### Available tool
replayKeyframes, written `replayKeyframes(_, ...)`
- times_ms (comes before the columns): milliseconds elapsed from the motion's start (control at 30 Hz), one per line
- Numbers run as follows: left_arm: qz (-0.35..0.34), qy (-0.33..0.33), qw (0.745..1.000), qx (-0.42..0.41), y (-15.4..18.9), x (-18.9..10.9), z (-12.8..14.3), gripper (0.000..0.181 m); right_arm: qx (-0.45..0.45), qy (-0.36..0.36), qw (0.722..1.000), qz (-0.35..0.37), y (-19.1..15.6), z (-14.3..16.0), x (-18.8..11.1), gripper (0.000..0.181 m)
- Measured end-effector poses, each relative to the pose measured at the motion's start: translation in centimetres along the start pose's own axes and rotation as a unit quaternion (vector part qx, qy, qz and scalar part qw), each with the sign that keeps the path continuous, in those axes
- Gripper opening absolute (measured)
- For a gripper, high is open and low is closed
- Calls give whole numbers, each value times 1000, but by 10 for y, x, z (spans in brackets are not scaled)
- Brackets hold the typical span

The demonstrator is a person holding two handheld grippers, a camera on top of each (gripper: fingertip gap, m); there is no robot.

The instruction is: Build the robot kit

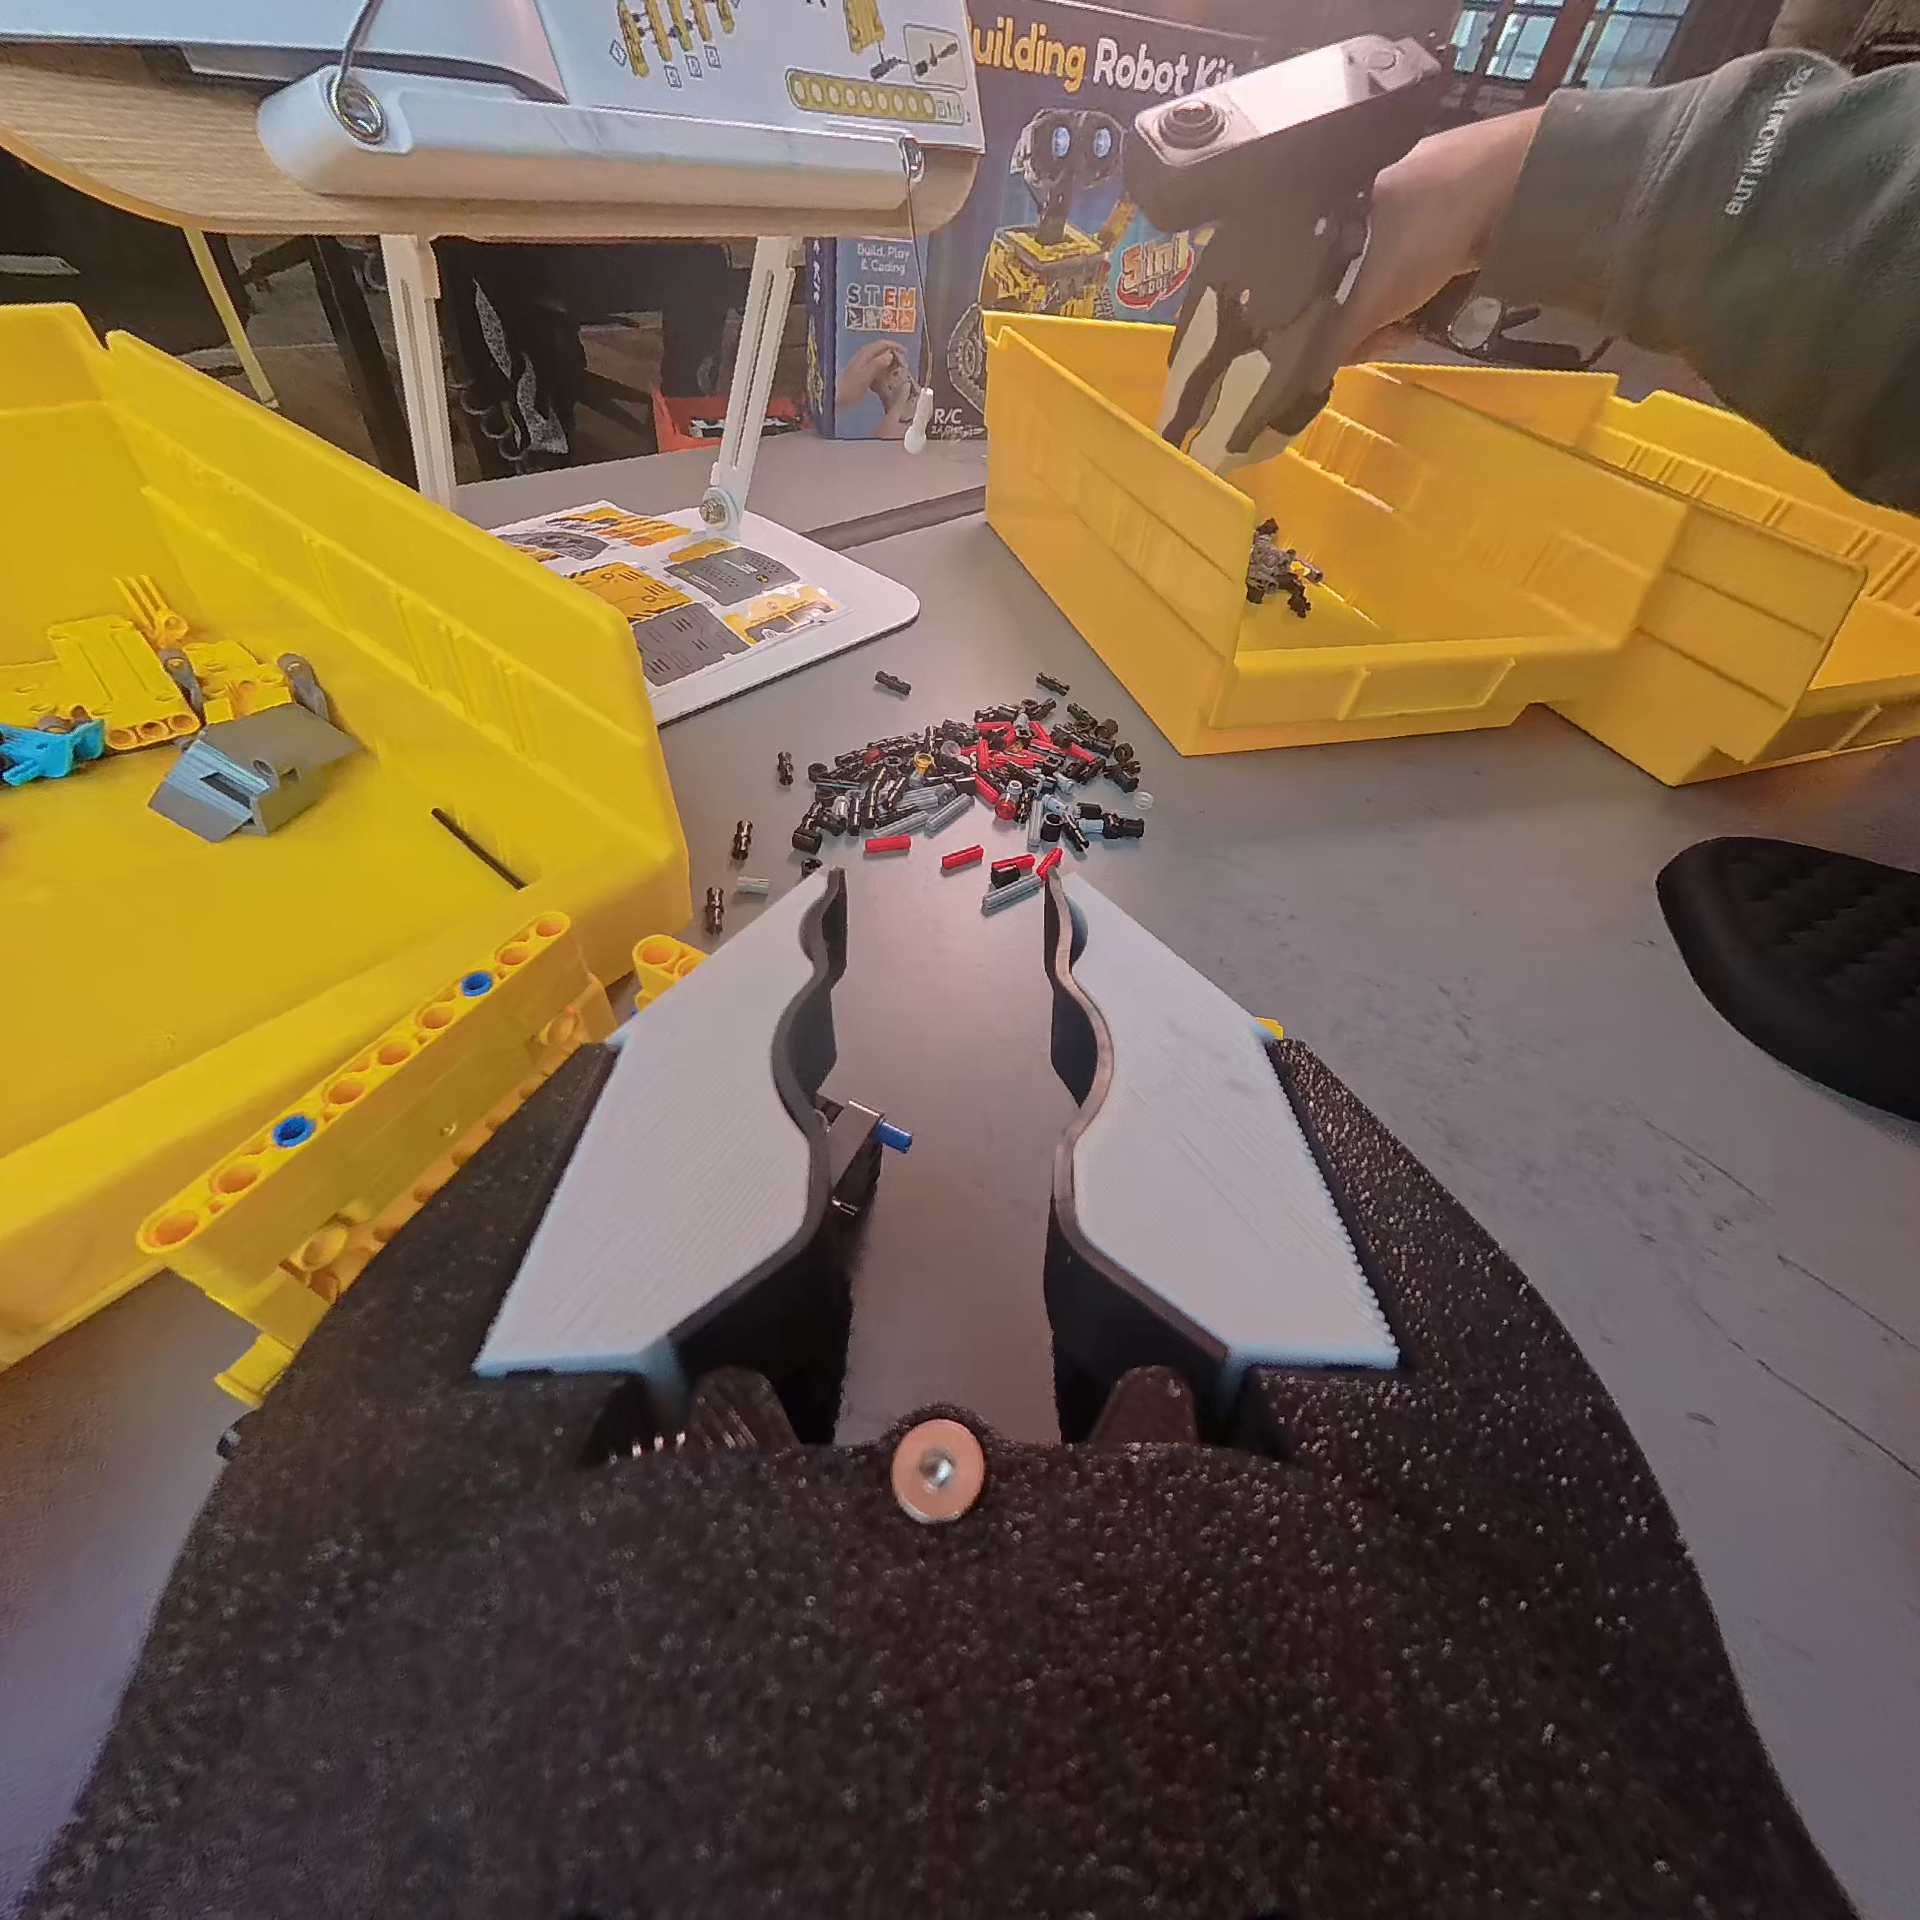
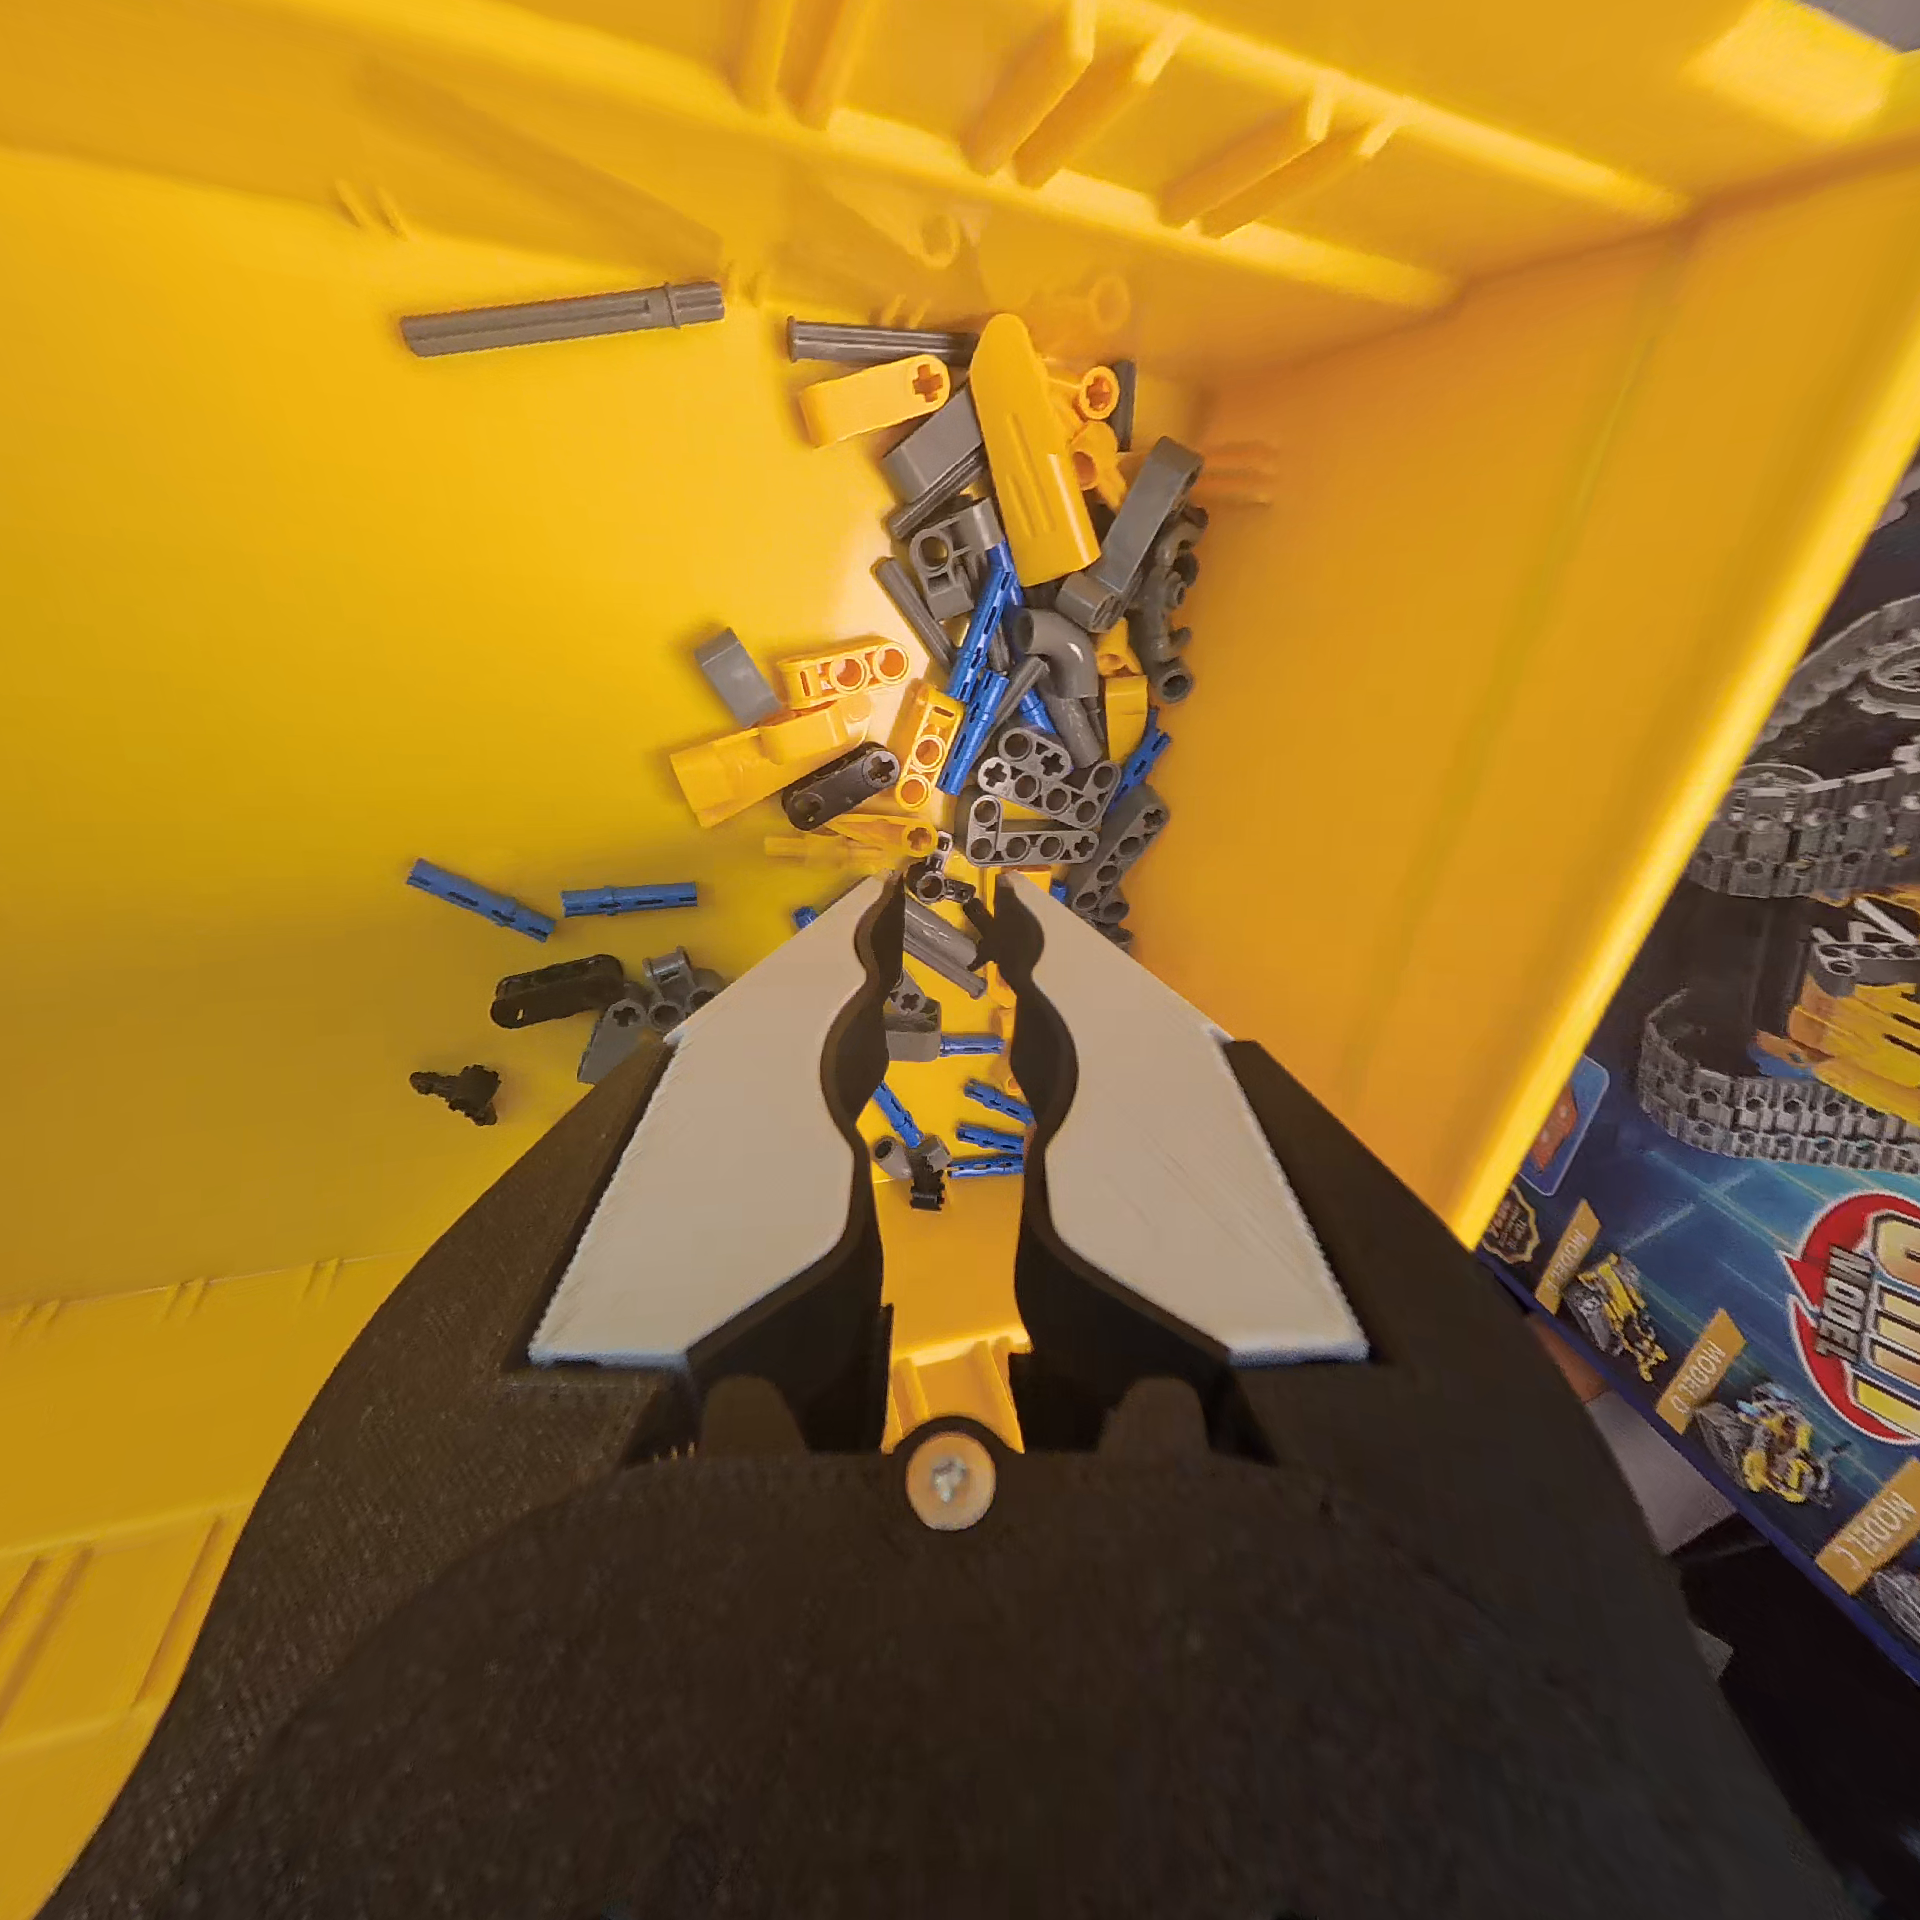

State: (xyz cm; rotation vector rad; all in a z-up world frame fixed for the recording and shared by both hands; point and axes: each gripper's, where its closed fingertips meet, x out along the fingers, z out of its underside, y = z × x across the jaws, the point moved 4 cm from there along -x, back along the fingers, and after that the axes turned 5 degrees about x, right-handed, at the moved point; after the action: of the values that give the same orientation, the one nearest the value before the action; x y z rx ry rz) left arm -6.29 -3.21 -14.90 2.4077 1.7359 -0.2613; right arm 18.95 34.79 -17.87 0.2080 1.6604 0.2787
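Note:
My left gripper (image 1: 943, 883) is open and low over the grey table (image 1: 1455, 1195), pointing at a heap of small black, red and grey pins (image 1: 977, 774). A yellow beam assembly with blue pins (image 1: 364, 1070) lies beside and under its left finger, and a black block with a blue pin (image 1: 868, 1143) pokes into the gap. My right gripper (image 2: 945, 888) is inside a yellow bin (image 2: 364, 623), jaws partly open over a pile of grey, yellow and blue parts (image 2: 1039, 644). A small black connector (image 2: 930, 883) sits between its tips; I cannot tell if they touch it. The right gripper also shows in the left wrist view (image 1: 1236, 416), held by a hand.
A yellow bin (image 1: 416, 644) at left holds a grey block (image 1: 249, 774) and yellow parts. More yellow bins (image 1: 1558, 623) stand at right. A white stand with instruction sheets (image 1: 665, 613) and toy boxes (image 1: 1049, 208) are behind. A black pad (image 1: 1808, 956) lies at right. About 45 centimetres separates my left fingertips from my right.

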Motion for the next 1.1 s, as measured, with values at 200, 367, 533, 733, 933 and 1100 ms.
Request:
replayKeyframes(200,1,-2,1000,2,1,0,0,36,-12,12,1000,-22,-12,-1,-19,18)
replayKeyframes(367,1,-2,1000,3,1,0,0,36,-41,-3,997,-60,-36,1,-24,20)
replayKeyframes(533,1,-2,1000,2,1,0,0,36,-69,-23,993,-91,-59,3,-20,21)
replayKeyframes(733,1,-2,1000,1,0,0,0,36,-70,-54,993,-80,-52,10,-5,21)
replayKeyframes(933,1,-2,1000,-3,0,0,0,36,-27,-53,997,-50,-19,17,5,17)
replayKeyframes(1100,3,-3,1000,-5,-1,2,1,36,30,34,999,-7,13,-4,2,12)
